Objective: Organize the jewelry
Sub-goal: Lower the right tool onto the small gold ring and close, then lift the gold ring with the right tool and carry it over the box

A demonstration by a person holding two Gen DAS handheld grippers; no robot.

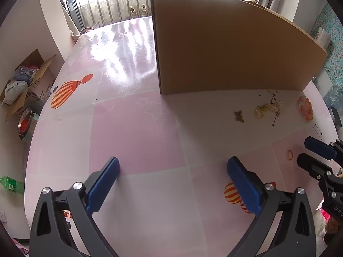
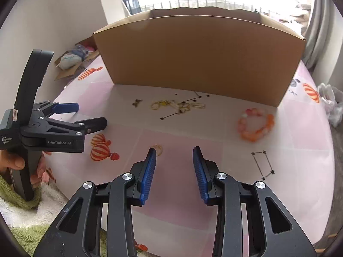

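On the pink table mat [image 2: 175,192], in front of a tall cardboard box [image 2: 199,53], lie a bronze butterfly piece [image 2: 136,102], a tangle of gold jewelry [image 2: 171,105] and an orange bead bracelet [image 2: 255,126]. A small gold ring [image 2: 158,148] rests just beyond the left fingertip of my right gripper [image 2: 174,150], which is open with nothing between its blue pads. My left gripper [image 1: 173,162] is open wide over bare mat, holding nothing. From the left wrist view the ring [image 1: 290,154] lies right beside the right gripper [image 1: 304,150].
The box [image 1: 225,42] walls off the back of the table. Off the table's left edge sit a carton of clothes [image 1: 27,81], a metal bowl [image 1: 24,124] and a green bottle [image 1: 10,185]. A plastic bag [image 2: 330,102] is at the right. A fluffy towel [image 2: 32,209] lies near the hand.
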